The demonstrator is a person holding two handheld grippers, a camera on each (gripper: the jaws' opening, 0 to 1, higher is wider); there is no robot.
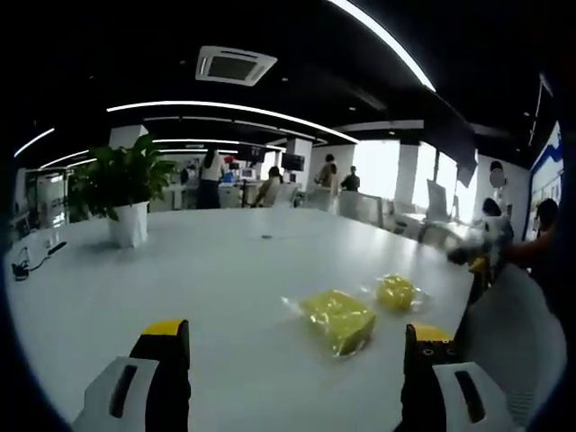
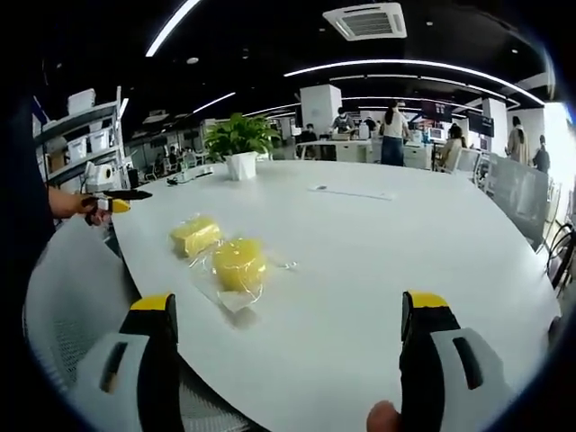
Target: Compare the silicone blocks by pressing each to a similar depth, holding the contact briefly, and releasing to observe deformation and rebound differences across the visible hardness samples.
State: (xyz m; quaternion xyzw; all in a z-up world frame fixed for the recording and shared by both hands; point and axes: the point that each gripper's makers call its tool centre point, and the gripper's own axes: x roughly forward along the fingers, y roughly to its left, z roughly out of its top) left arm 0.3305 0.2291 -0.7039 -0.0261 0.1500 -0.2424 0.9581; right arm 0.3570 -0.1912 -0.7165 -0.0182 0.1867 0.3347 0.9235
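Blocks in clear wrap lie together on the white table [image 2: 387, 243]: round block [image 2: 238, 263] just ahead-left of the released right gripper [image 2: 292, 351], rectangular block [image 1: 339, 319] nearer the released left gripper [image 1: 297, 378].

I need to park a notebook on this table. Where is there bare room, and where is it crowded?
Bare tabletop runs wide from the two bagged yellow blocks toward the potted plant and the far edge. It is crowded only near the chair-side edge, where the rectangular block and the round block lie close together.
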